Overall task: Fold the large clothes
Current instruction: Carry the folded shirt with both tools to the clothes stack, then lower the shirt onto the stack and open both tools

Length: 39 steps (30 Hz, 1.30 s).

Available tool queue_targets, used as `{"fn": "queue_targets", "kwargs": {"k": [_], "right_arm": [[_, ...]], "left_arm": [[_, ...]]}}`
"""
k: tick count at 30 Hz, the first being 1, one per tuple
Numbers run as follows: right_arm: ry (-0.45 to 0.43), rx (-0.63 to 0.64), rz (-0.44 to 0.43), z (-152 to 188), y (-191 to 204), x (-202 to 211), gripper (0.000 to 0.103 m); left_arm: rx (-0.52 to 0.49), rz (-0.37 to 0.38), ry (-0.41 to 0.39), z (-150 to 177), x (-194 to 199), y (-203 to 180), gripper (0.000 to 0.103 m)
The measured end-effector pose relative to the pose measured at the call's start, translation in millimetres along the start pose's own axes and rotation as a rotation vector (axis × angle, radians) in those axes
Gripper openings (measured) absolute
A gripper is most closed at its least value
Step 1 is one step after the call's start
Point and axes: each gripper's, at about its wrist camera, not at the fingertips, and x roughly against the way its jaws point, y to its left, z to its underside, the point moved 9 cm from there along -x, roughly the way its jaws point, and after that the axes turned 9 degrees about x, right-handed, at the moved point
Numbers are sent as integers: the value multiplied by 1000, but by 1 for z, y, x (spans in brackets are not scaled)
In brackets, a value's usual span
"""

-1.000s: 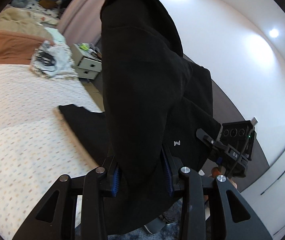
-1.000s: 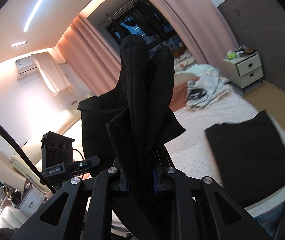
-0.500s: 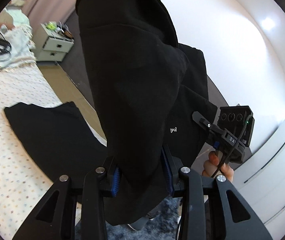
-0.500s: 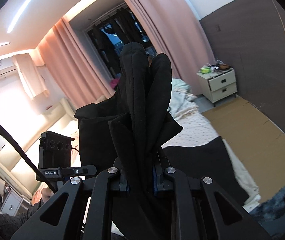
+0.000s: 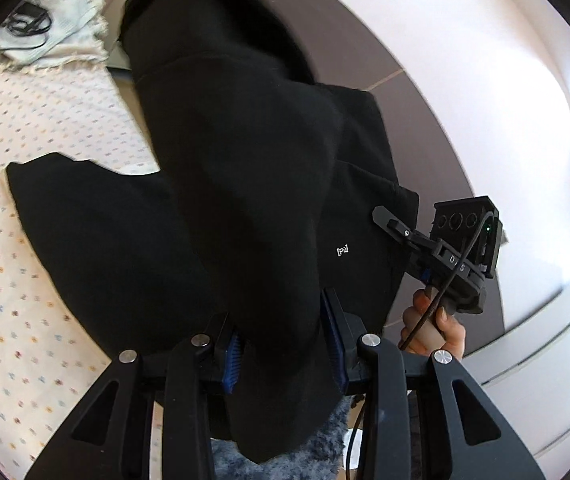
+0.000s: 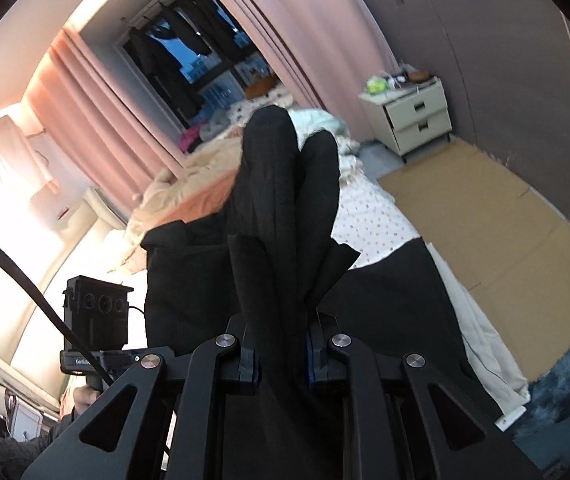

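Note:
A large black garment (image 5: 253, 184) with a small white logo hangs between both grippers. Its lower part lies spread on the dotted bedsheet (image 5: 13, 272). My left gripper (image 5: 283, 352) is shut on a thick bunch of the black cloth. My right gripper (image 6: 281, 354) is shut on another bunched edge of the garment (image 6: 285, 208), which stands up in front of the lens. The right gripper shows in the left wrist view (image 5: 389, 222) at the garment's right edge. The left gripper's body (image 6: 93, 320) shows at the left in the right wrist view.
A cream blanket with a black cable (image 5: 57, 24) lies at the head of the bed. A white two-drawer nightstand (image 6: 413, 120) stands by the dark wall. Cardboard (image 6: 497, 240) covers the floor beside the bed. A blue rug (image 6: 565, 384) lies at the bed's foot. Pink curtains (image 6: 285, 20) hang behind.
Both grippers have tilted down toward the bed with the garment. More of the black cloth now lies spread on the sheet. Both grips stay shut.

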Motion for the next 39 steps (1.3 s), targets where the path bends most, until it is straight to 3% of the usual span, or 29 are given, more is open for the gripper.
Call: {"fn": "queue_targets", "kwargs": {"k": [8,12,14,16,18,25,29,35,39], "right_arm": [[109,-70,22,28,17,-68,12],[207,-152,79,57,7,-92,17],[235,-205,127,66,-2,-92,29],[224,-230,155,77,4,-82,62],[201,-236,181,79,13,-63,76],[42,-275,331,123,50,45,76],[-8,-338,416,184,81,99,76],[-65,-466,394,247,108,124,76],[-117,-585,328,269,104,126,76]], "left_arm": [[83,-33,32,-3,-26,66,36],[134,-146,54,2,-45,103,37],[134,-181,60,10,-47,111,47],[123,-207,54,13,-46,116,60],[114,-220,42,19,-36,114,64],[66,-283,-20,3,-16,115,64],[44,-315,-45,-5,-4,114,64],[7,-341,-64,-14,10,112,64],[-13,-375,-49,-17,-13,113,64]]}}
